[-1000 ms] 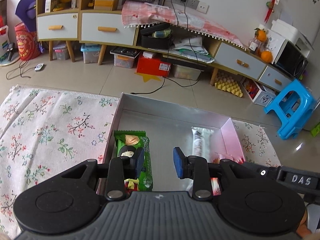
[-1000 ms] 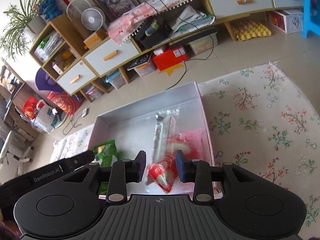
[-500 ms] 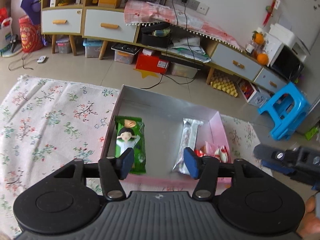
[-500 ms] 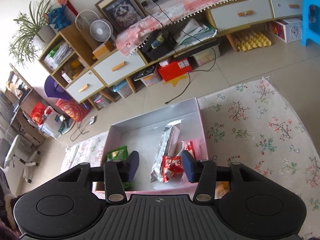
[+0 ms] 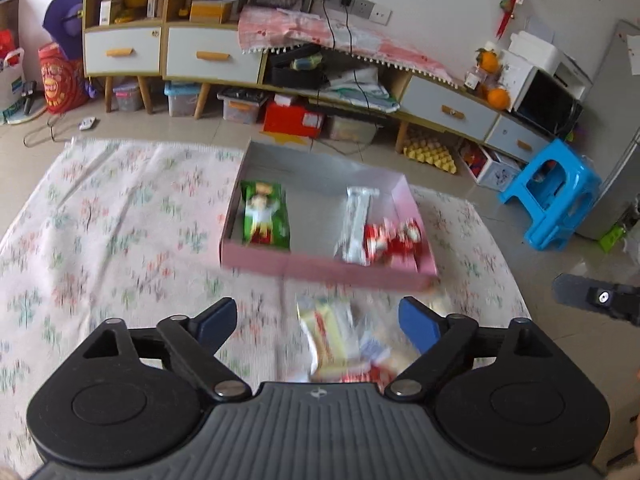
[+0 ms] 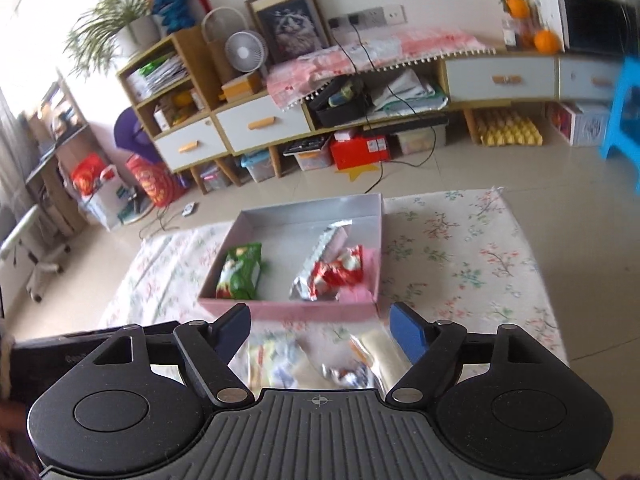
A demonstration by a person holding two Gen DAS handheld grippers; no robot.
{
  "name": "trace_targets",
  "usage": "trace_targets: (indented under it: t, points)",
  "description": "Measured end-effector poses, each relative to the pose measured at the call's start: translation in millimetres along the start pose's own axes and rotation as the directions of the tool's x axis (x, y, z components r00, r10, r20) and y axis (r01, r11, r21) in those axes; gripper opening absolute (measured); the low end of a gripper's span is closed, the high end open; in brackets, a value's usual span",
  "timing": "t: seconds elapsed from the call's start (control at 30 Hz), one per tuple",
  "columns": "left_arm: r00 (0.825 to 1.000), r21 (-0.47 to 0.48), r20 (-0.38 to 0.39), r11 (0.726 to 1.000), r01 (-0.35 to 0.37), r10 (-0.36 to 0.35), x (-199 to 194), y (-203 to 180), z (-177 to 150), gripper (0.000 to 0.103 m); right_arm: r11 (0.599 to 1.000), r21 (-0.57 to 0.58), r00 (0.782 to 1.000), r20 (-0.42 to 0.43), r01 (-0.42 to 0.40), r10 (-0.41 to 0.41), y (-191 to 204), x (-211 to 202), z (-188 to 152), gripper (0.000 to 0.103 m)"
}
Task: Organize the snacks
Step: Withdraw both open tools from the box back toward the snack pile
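Observation:
A pink box (image 5: 328, 270) (image 6: 296, 312) lies on the flowered mat. Inside it rest a green snack pack (image 5: 265, 216) (image 6: 240, 270), a silver bar (image 5: 356, 220) (image 6: 326, 242) and red wrapped snacks (image 5: 394, 236) (image 6: 338, 272). My left gripper (image 5: 318, 322) hovers over the mat in front of the box, jaws opening wide, nothing pressed between them; blurred yellow and white packets (image 5: 340, 340) lie on the mat below. My right gripper (image 6: 320, 330) also hangs short of the box, jaws opening and empty, above loose packets (image 6: 320, 360).
The flowered mat (image 5: 120, 220) (image 6: 460, 248) covers the floor around the box. A long low cabinet (image 5: 224, 56) (image 6: 500, 78) lines the far wall. A blue stool (image 5: 552, 196) stands to the right. The other gripper's tip (image 5: 596, 298) shows at the right edge.
Both grippers let go of their snacks inside the box, opened wide and pulled back out of it. They now hang over the loose packets on the mat.

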State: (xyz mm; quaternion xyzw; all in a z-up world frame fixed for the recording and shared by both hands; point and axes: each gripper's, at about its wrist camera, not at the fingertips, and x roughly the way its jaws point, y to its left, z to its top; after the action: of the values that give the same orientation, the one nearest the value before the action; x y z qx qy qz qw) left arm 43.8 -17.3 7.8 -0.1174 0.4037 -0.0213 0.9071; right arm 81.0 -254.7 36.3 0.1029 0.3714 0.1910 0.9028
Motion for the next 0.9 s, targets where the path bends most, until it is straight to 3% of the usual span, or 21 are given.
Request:
trace_targets:
  t: [0.1,0.2,0.4,0.6,0.7,0.87,0.9]
  points:
    - [0.998,-0.002,-0.054,1.0,0.018,-0.018,5.5,-0.8,-15.5,0.087,1.0,0.018,1.0,-0.014,-0.014,0.014,-8.6,-10.1,-14.7,0.082]
    - [0.994,0.011,-0.108,1.0,-0.022,0.023,15.2,-1.8,-27.1,0.085,1.0,0.006,0.999,-0.043,0.006,-0.006,-11.7,-13.4,-28.2,0.083]
    - [0.992,0.04,-0.12,0.999,-0.033,0.038,15.9,-11.2,-46.9,0.088,1.0,0.0,0.994,-0.112,0.009,-0.009,-14.7,-9.0,-45.8,0.083]
    - [0.979,0.081,-0.202,0.996,0.027,-0.01,32.3,-31.5,-74.6,0.087,0.996,-0.007,0.988,-0.125,0.086,-0.086,-18.5,1.9,-49.6,0.083]
    - [0.967,0.096,-0.245,0.992,0.087,-0.061,36.7,-41.6,-90.8,0.087,0.997,0.02,0.991,-0.109,0.079,-0.077,-23.5,-0.1,-46.7,0.083]
    - [0.96,0.176,-0.28,0.982,0.071,-0.02,52.2,-58.9,-115.3,0.089,0.997,0.011,0.99,-0.126,0.071,-0.069,-21.7,5.8,-46.0,0.083]
    - [0.966,0.192,-0.259,0.979,0.063,-0.011,52.6,-62.0,-118.0,0.091,0.997,0.009,0.989,-0.127,0.071,-0.069,-21.0,6.5,-46.2,0.083]
